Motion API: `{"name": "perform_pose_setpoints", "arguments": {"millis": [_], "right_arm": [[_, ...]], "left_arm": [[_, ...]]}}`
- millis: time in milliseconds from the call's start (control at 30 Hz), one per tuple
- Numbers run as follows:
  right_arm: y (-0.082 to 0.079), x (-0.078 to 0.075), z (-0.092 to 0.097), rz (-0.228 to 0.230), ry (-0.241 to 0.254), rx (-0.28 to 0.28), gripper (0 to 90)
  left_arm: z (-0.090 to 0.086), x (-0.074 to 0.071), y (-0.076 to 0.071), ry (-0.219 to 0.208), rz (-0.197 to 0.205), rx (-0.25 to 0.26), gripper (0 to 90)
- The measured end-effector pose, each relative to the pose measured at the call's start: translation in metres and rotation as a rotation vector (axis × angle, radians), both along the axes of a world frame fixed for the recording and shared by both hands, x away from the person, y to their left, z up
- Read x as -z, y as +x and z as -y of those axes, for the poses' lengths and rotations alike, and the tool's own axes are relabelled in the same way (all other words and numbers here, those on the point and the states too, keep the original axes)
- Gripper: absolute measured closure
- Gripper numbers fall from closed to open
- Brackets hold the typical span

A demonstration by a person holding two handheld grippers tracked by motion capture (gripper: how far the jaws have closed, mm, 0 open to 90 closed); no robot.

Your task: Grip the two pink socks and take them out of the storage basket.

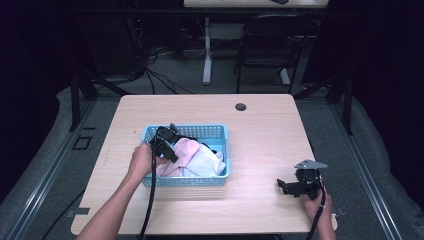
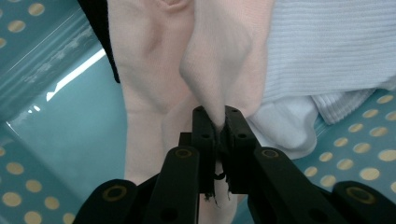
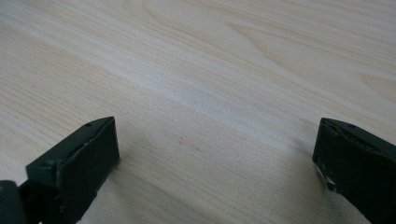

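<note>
High view: blue basket (image 1: 220, 176) sits on wood table (image 1: 260, 135), a bit left of centre, w/ clothes piled inside: pink cloth (image 1: 179, 151) at left, white cloth (image 1: 207, 162) to its right, a bit of black cloth (image 1: 191, 136) behind. Left hand (image 1: 141, 161) holds left gripper (image 1: 170, 145) over basket's left part, tips down in the pink cloth. Right hand (image 1: 316, 201) holds right gripper (image 1: 285, 187) low over bare table near the front right corner, well apart from basket, jaws pointing left.

Left gripper view: left gripper (image 2: 221, 127) jaws pressed together, pinching a raised fold of pink cloth (image 2: 154, 70). White cloth (image 2: 336, 46), ribbed, lies to the right, touching the pink. Black cloth (image 2: 100, 28) edge at upper left. Basket (image 2: 70, 140) floor shows below & on both sides.

Right gripper view: right gripper (image 3: 217, 149) jaws spread wide, nothing between them, just table (image 3: 210, 70) grain beneath; tips look close to the surface, can't tell if touching.
</note>
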State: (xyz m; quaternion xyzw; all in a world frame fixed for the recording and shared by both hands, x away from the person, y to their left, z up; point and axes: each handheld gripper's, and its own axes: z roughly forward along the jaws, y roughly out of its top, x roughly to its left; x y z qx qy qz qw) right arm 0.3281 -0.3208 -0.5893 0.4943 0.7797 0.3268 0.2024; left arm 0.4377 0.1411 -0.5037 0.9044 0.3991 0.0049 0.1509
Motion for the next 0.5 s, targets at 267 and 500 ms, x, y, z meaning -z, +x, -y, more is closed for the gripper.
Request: {"name": "perform_pose_setpoints", "arguments": {"millis": [267, 500], "right_arm": [[0.0, 0.0, 0.0, -0.001, 0.0, 0.0, 0.0], [0.0, 0.0, 0.0, 0.001, 0.0, -0.001, 0.0]], "left_arm": [[0.005, -0.009, 0.0, 0.004, -0.011, 0.022, 86.3], [0.006, -0.022, 0.0, 0.004, -0.001, 0.035, 86.2]]}}
